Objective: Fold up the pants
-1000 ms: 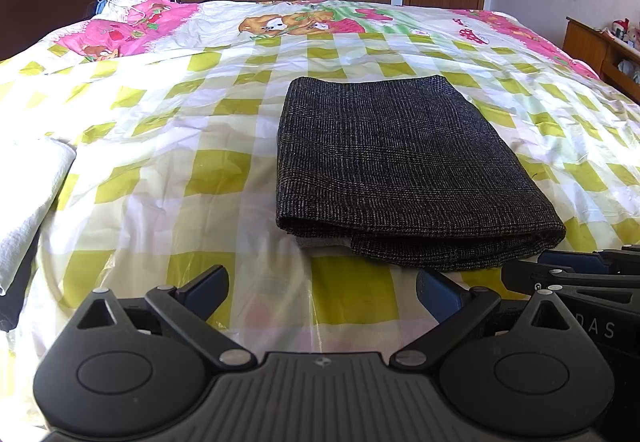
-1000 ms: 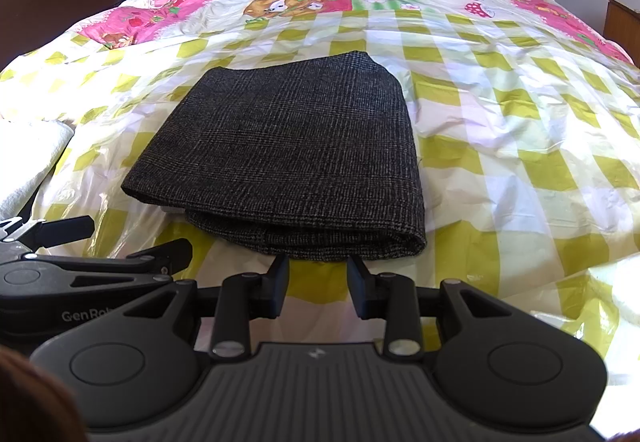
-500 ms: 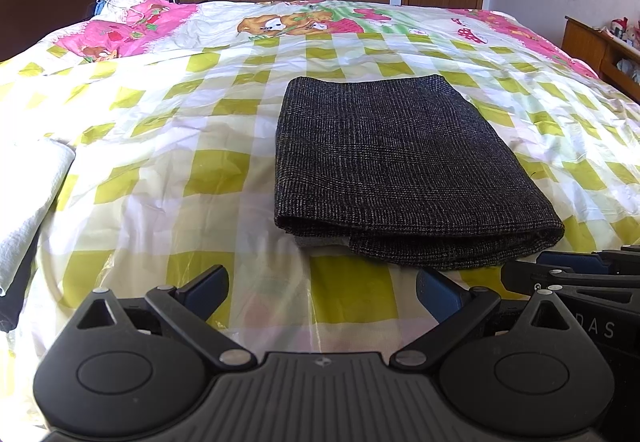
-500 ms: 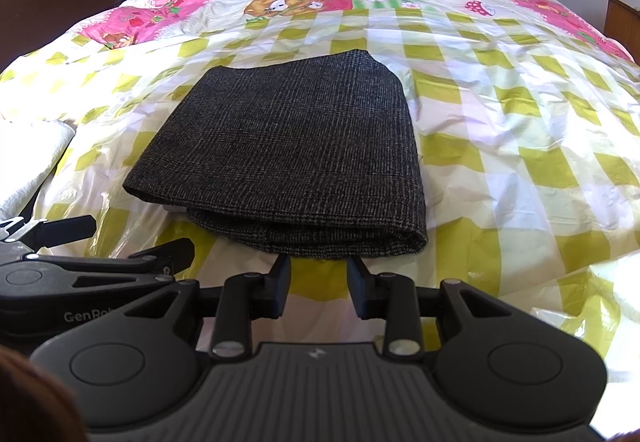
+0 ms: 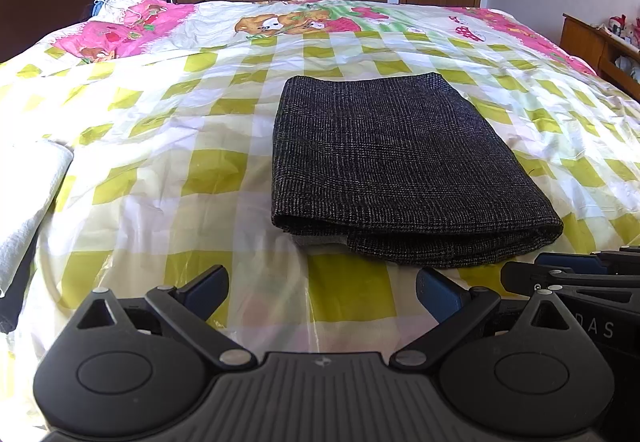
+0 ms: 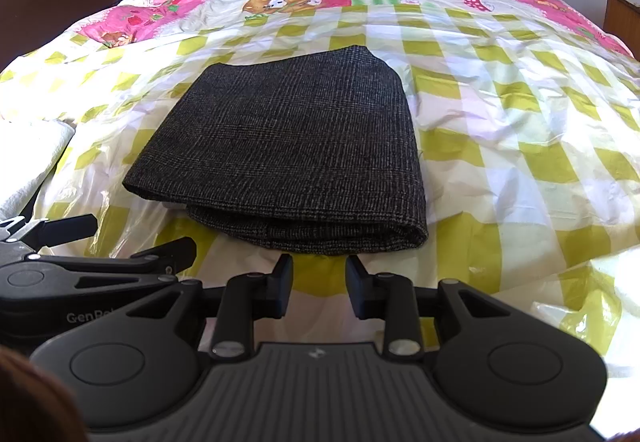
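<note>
Only two bits of lettering readable. Right wrist view: "GenRo", cut off after that, in pale print on the black body of the left gripper (image 6: 136, 242) at the lower left. Left wrist view: "DAS", start hidden, in pale print on the black body of the right gripper (image 5: 576, 262) at the right edge. No other text legible.

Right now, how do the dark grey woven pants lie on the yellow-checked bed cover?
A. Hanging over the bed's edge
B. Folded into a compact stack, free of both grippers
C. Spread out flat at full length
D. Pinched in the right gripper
B: the dark grey woven pants lie in a layered rectangle on the yellow-checked bed cover, ahead of the open left gripper and right gripper, neither of which touches them.
</note>
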### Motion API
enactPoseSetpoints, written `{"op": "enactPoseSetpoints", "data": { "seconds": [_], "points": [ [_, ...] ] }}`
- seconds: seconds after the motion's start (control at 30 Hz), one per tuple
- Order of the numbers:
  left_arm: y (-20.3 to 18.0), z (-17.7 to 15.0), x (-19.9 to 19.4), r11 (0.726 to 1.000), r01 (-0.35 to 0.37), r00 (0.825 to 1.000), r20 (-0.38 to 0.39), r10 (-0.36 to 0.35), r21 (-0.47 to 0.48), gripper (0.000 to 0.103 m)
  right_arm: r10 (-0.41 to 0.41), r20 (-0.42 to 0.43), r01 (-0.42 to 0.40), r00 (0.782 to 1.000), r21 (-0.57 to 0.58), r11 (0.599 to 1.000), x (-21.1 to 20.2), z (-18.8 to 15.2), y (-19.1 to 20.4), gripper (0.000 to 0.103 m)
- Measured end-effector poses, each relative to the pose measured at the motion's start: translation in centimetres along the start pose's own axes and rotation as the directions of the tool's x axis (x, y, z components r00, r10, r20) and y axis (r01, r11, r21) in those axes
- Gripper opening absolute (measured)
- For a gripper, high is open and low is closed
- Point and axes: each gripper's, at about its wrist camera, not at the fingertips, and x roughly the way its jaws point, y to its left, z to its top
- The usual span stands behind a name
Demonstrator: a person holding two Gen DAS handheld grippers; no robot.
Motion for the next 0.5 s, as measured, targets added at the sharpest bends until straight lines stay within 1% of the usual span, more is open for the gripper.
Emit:
{"op": "enactPoseSetpoints", "data": {
  "seconds": [0.5],
  "points": [
    [-0.07, 0.00, 0.04, 1.000, -0.001, 1.000, -0.001, 0.001, 0.007, 0.103, 0.003, -0.007, -0.003, 1.000, 0.005, 1.000, -0.06, 0.00, -0.01, 0.029]
  ]
}}
